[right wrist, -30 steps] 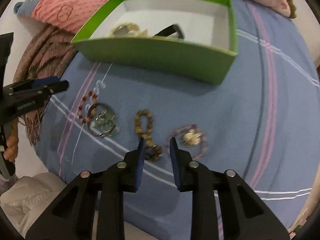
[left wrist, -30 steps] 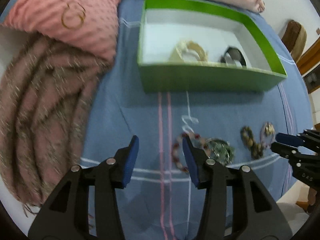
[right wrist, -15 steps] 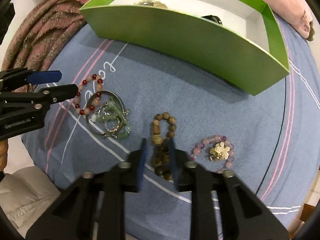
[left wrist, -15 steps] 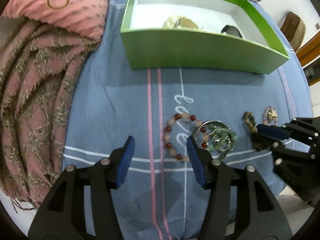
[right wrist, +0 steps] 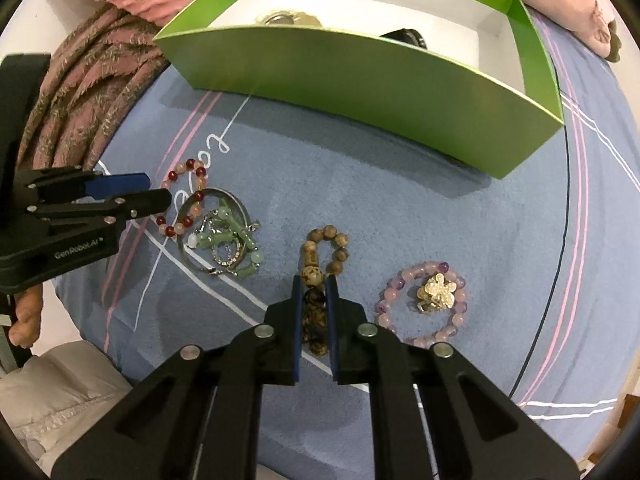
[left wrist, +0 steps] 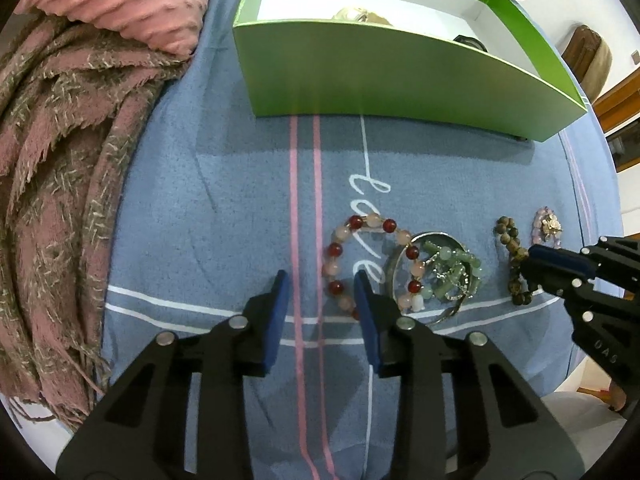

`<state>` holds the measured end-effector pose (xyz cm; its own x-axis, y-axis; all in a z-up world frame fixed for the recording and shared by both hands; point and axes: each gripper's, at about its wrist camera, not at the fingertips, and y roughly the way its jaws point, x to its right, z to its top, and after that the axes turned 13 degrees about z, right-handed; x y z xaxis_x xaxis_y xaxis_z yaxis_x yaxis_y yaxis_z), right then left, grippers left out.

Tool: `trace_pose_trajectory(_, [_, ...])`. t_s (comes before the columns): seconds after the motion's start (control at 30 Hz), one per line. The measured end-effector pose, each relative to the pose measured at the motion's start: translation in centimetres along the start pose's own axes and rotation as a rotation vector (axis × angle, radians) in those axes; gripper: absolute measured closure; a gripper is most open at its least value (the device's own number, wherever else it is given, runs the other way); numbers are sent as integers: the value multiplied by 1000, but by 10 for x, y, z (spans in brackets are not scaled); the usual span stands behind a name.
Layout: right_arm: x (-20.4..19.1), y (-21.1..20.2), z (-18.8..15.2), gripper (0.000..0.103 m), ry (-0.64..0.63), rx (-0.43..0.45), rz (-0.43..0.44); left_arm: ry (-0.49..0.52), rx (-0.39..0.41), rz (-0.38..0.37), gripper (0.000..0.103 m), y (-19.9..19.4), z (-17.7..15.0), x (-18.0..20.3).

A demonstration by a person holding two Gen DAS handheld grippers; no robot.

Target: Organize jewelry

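On a blue towel [left wrist: 224,200] with pink and white stripes, four pieces of jewelry lie in a row in front of a green box [left wrist: 400,76]. The left wrist view shows the towel's looped white lettering and the full spread of a pink fringed scarf [left wrist: 60,184] beside a dimpled pink cushion [left wrist: 148,4]; the right wrist view alone shows a person's fingers [right wrist: 24,320] low at the left edge, over quilted pale cloth [right wrist: 60,392]. It also shows clearly the pale purple bead bracelet [right wrist: 424,304] with a gold flower charm lying inside its ring, which the left view catches only small and partly behind the other tool.

The left gripper [left wrist: 320,280] points down at the towel with its blue pads apart and closing. The near side of the red and pink bead bracelet [left wrist: 360,264] lies between them, and I cannot tell that either pad presses it. That bracelet overlaps a thin silver bangle [left wrist: 436,280], which rings a tangle of green stone beads and chain.

The right gripper [right wrist: 314,280] is clenched on the brown bead bracelet [right wrist: 326,250]: its narrow blue pads pinch the darker mottled beads, while the lighter round wooden-looking beads loop out past the tips on the towel.

The box is smooth card, green outside and white inside, with a pale ring-shaped piece and a dark one within.
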<state>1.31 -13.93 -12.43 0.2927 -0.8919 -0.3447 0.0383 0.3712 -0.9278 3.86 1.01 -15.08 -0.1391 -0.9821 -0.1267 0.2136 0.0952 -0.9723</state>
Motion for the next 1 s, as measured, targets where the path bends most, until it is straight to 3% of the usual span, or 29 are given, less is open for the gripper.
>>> trace_pose_trajectory(0.17, [12,-14,-7,93,25,32,4,11,6,3,70,1,-1,5])
trace_pose_trajectory(0.27, [15,-26,-5,93,40,56,7,-2,9,12,83,3,0,6])
trace_pose_trajectory(0.37, [17,-38,-7,93,45,77,14,-16,9,-1,87,3,1,4])
trace_pose_trajectory(0.63, [16,-33,-9,93,61,70,21,-8,45,5,86,-8,5,4])
trace_pose_trajectory(0.83, [14,-26,-8,92,63,60,6,13,26,10,84,-2,4,18])
trace_pose_trajectory(1.0, [17,-26,-8,75,71,75,-15,24,24,10,83,2,2,16])
